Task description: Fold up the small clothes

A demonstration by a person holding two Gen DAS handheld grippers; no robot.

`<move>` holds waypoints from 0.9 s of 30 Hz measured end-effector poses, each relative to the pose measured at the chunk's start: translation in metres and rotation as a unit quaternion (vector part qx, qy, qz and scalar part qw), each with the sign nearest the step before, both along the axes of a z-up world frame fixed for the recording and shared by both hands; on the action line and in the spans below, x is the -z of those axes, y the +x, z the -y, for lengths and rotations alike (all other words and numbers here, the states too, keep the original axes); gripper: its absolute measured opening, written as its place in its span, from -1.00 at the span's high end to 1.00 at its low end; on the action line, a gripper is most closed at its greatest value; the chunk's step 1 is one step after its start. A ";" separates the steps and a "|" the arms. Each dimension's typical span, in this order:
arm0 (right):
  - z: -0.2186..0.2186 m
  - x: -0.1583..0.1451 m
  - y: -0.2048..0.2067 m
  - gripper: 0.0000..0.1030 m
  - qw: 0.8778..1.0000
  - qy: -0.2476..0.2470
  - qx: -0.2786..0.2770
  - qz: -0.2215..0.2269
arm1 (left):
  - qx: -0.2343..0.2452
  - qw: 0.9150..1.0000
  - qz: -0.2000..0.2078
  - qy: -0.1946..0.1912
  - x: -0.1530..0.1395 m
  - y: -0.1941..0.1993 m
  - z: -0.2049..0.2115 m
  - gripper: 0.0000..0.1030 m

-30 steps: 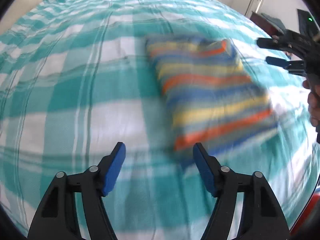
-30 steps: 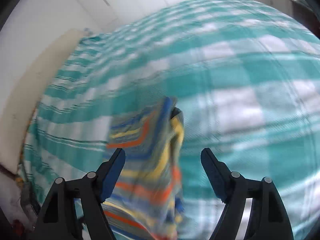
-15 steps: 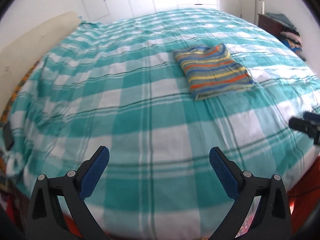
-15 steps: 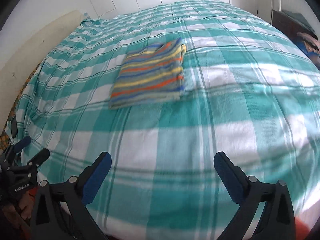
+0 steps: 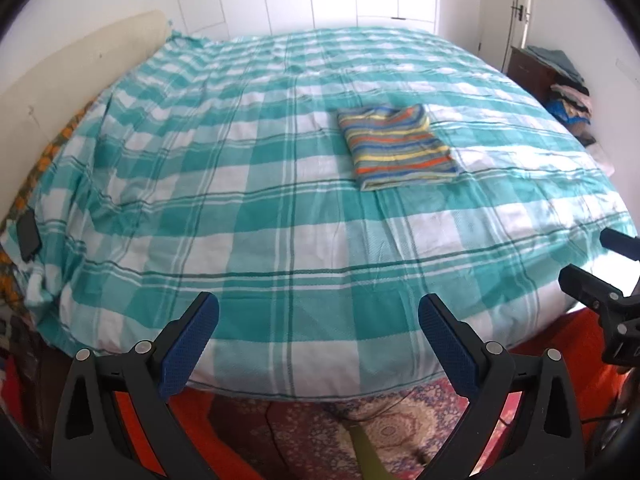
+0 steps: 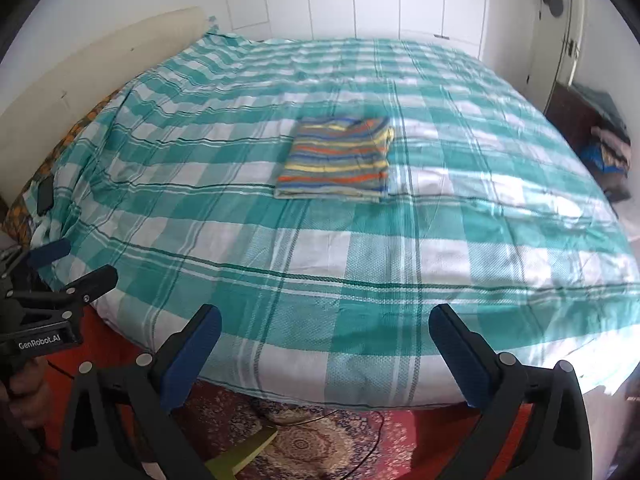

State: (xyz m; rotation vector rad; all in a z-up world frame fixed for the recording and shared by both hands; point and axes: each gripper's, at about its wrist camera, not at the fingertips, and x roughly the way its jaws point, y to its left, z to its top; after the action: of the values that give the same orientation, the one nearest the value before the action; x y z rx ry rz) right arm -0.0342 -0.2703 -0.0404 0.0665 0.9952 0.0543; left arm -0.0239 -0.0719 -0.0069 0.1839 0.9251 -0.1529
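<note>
Both grippers: we hold the left gripper (image 5: pixel 318 334) and the right gripper (image 6: pixel 326 344) with jaws spread wide and nothing between the blue pads, poised over the near edge of the bed (image 5: pixel 280 280).
Garment: we see the striped garment (image 5: pixel 396 146) lying folded into a neat rectangle flat on the teal check bedspread, toward the middle of the bed, well apart from both tools.
Step in hand: we judge the fold of this piece finished and released; we are standing off from it.
Next move: if more clothes are to be folded, we would need to fetch one, perhaps from the pile of clothes (image 5: pixel 568 100) on the dark cabinet by the far wall, and lay it flat on bare bedspread.
Risk: we reckon the soft, thin fold could slip open if nudged.
Change since a second ago: our jaws were narrower and right by the garment, the right pair astride its edge; now both have opened fully and drawn back and up, so the whole bed and the patterned rug (image 6: pixel 304 446) show.
</note>
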 end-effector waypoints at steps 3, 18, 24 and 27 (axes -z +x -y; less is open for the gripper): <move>-0.006 -0.011 -0.011 -0.99 1.000 0.002 -0.002 -0.001 | 0.011 1.000 0.009 0.007 -0.009 -0.011 -0.001 -0.95; -0.024 -0.044 -0.046 -0.99 1.000 -0.003 -0.019 0.005 | 0.024 1.000 0.008 0.013 -0.034 -0.041 -0.011 -0.95; -0.029 -0.046 -0.047 -0.99 0.999 0.001 -0.030 -0.014 | 0.036 0.999 0.010 0.024 -0.036 -0.044 -0.009 -0.95; -0.030 -0.045 -0.046 -0.99 0.999 0.008 -0.033 -0.025 | 0.036 0.999 0.013 0.024 -0.035 -0.045 -0.009 -0.98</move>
State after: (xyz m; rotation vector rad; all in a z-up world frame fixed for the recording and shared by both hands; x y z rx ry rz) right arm -0.0797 -0.2408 0.0043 0.0500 1.0461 0.1209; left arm -0.0686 -0.0624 0.0277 0.2640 0.8979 -0.1943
